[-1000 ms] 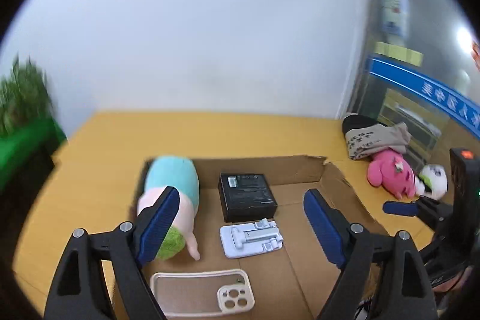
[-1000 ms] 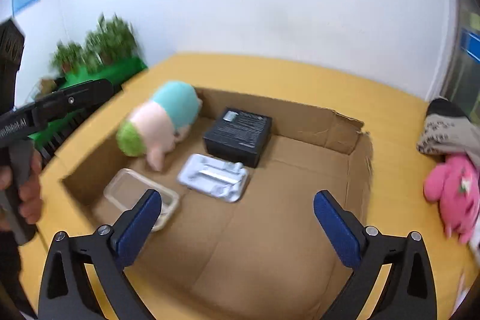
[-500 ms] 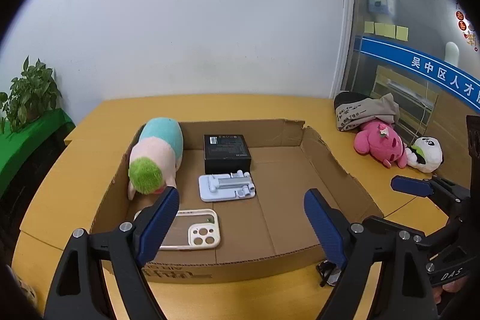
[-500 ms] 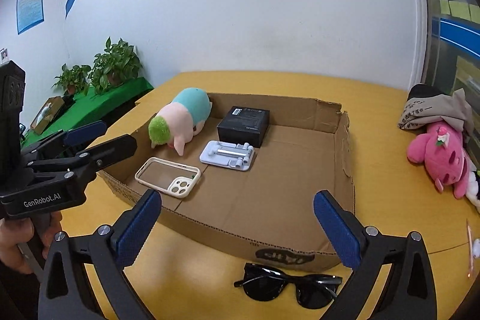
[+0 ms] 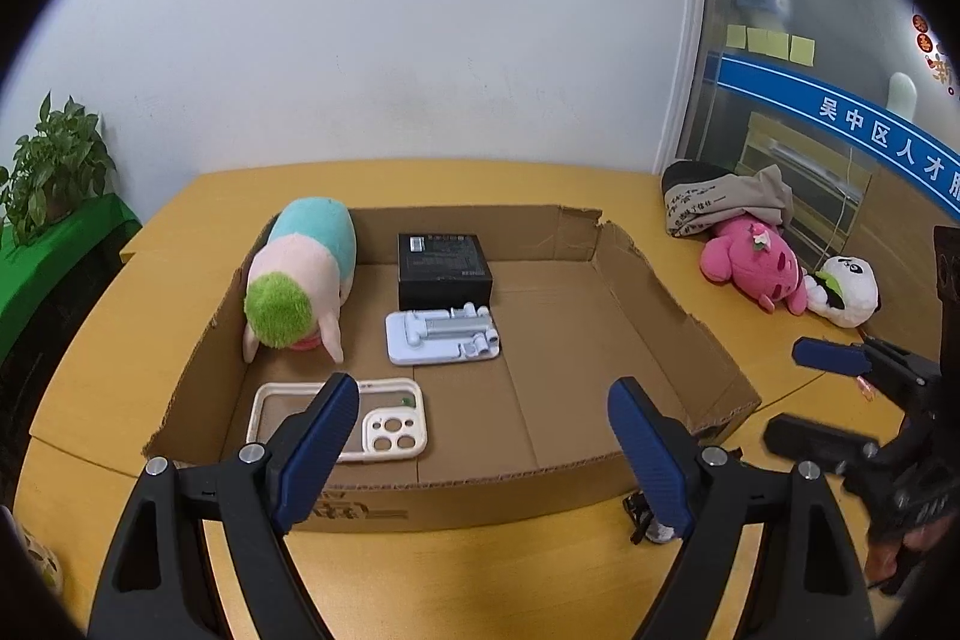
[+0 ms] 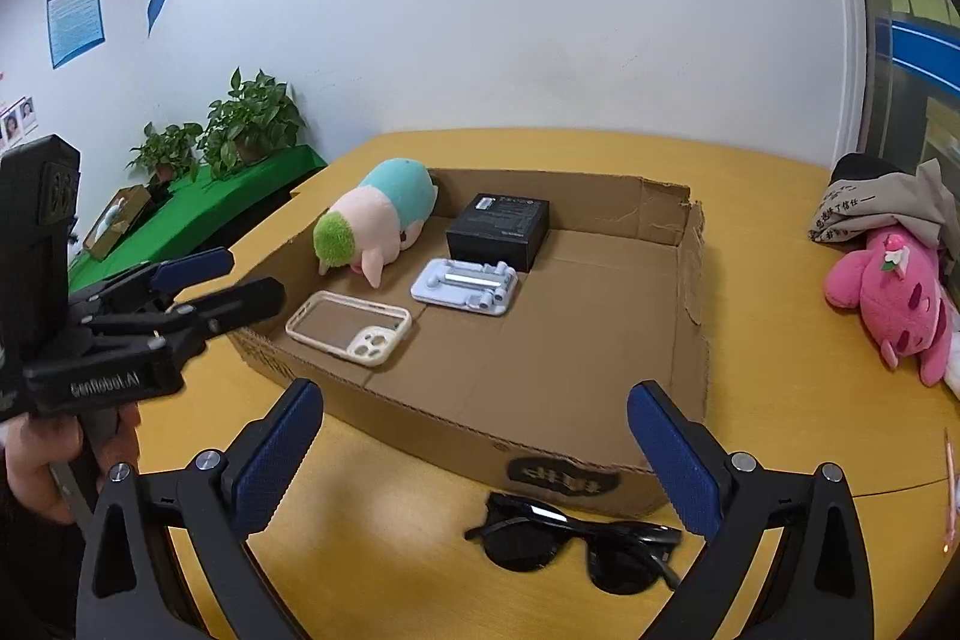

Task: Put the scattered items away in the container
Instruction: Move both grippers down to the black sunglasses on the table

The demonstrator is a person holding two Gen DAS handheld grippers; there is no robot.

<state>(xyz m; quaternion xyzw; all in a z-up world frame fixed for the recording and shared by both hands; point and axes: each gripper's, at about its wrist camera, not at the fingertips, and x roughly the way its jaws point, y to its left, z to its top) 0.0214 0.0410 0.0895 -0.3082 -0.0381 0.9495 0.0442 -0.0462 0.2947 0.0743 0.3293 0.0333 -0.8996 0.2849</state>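
Observation:
A shallow cardboard box (image 5: 480,496) (image 6: 420,430) lies on the yellow table. Inside it are a green, pink and teal plush (image 5: 300,280) (image 6: 378,220), a black case (image 5: 443,261) (image 6: 499,223), a white phone stand (image 5: 443,337) (image 6: 465,285) and a clear phone case (image 5: 390,421) (image 6: 348,325). Black sunglasses (image 6: 570,538) (image 5: 645,517) lie on the table just in front of the box. My left gripper (image 5: 480,385) (image 6: 240,277) hangs open over the box's near wall, holding nothing. Above the sunglasses, my right gripper (image 6: 475,391) (image 5: 792,391) is open and empty too.
A pink plush (image 5: 753,262) (image 6: 888,292), a panda plush (image 5: 846,289) and a bundled grey and black cloth (image 5: 720,196) (image 6: 876,202) lie on the table to the right of the box. Potted plants (image 6: 240,124) stand on a green shelf at the left. A white wall stands behind the table.
Both grippers have drawn back from over the box's inside to its near edge. The box's front wall and the sunglasses have come into view. Both stayed open.

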